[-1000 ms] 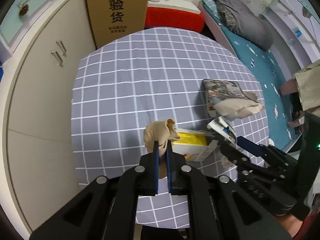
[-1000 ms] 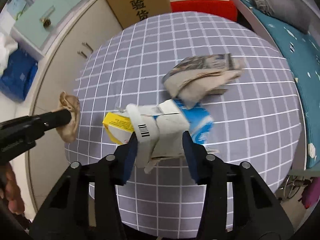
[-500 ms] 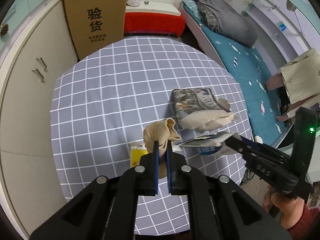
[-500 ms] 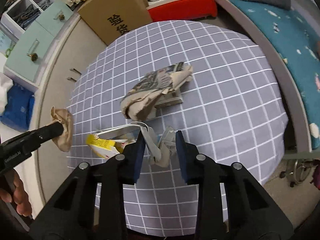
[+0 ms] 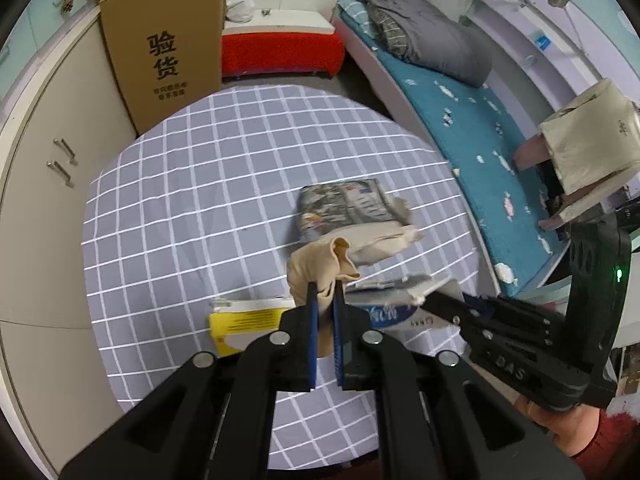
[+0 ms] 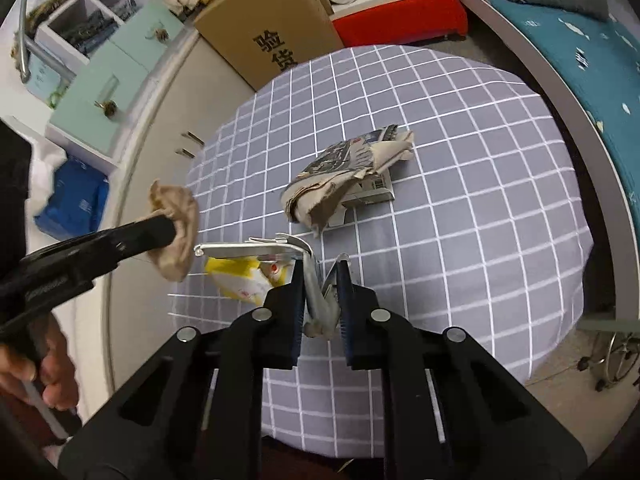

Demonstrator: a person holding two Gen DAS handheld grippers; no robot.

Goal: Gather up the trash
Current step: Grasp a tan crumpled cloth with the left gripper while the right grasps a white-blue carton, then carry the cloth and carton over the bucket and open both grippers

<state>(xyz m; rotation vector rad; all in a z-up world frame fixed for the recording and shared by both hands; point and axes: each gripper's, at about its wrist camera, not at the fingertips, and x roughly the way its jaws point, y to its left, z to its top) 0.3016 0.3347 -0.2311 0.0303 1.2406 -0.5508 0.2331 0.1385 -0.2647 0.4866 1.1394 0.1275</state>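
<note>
Pinching a beige rag [image 5: 320,268] in the left claw [image 5: 326,308] and, its jaws just closing, a flattened carton [image 6: 316,300] in the right claw [image 6: 320,300], held clear of the bench [image 5: 200,200] for disposal.

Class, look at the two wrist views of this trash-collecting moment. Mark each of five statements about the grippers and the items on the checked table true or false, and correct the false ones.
1. The left gripper is shut on a beige crumpled wad. True.
2. The right gripper is empty. False: it is shut on a flattened carton, having just closed on it.
3. A yellow packet lies on the checked table. True.
4. The newspaper bundle is held by a gripper. False: it lies on the table, untouched.
5. The cardboard box stands on the table. False: it stands behind it, against the cabinet.
</note>
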